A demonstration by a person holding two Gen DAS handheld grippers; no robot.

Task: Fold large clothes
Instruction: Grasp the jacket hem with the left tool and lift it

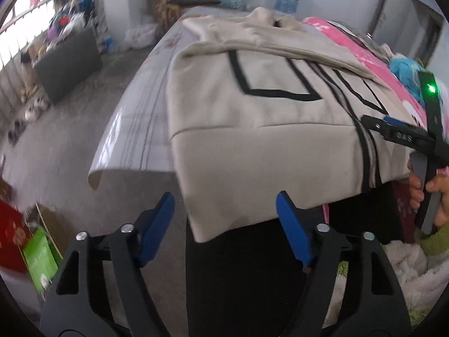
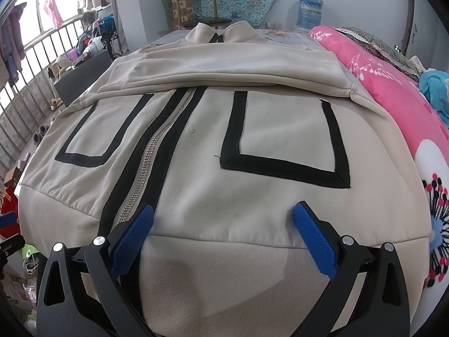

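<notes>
the beige jacket (image 2: 224, 146) is lying zipper-up on the bed (image 1: 134, 129), its hem hanging over the near edge beside a pink blanket (image 2: 393, 106). both sleeves are already lying folded across the chest; the lengthwise folding of the body is judged still to be remaining. the left gripper (image 1: 224, 210) is standing apart, straddling the hem corner without pressing it. the right gripper (image 2: 223, 219) is standing apart over the hem, clamping nothing.

The beige jacket (image 2: 252, 196) is showing soft matt knit cloth, its zipper (image 2: 148, 165) glinting metallic. The pink blanket (image 2: 393, 106) is looking fleecy. The right gripper (image 2: 223, 219) is wearing textured blue pads (image 2: 314, 241) on matt black plastic.
</notes>
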